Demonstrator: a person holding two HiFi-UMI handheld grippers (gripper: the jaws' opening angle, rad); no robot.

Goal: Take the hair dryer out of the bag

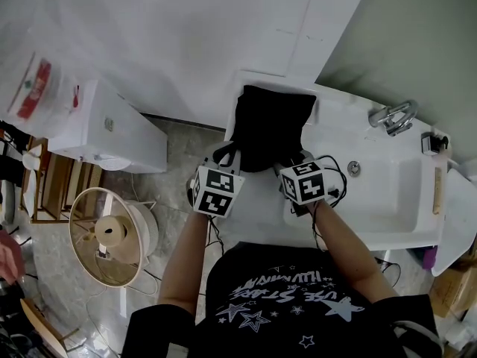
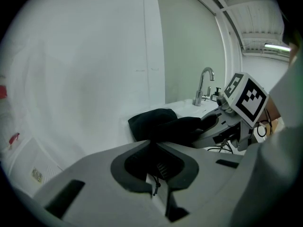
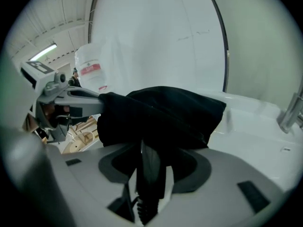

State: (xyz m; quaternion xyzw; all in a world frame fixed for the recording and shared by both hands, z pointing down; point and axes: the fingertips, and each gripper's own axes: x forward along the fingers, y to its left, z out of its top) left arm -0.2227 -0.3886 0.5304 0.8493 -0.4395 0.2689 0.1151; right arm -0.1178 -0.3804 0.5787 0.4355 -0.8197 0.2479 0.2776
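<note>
Two claws meet at the near mouth of a black cloth bag (image 1: 268,125), which lies on the white desk (image 1: 257,209) to the left of the sink basin (image 1: 373,192), with the faucet (image 1: 393,116) at the far right. The left claw (image 2: 154,145) is clenched on the bag's edge, and a thin drawstring (image 2: 155,187) dangles between its jaws. The right claw (image 3: 147,148) is grasping the glossy black handle of the hair dryer (image 3: 151,174); its ribbed cord sleeve shows below the jaws, and the rest is hidden inside the bag.
</note>
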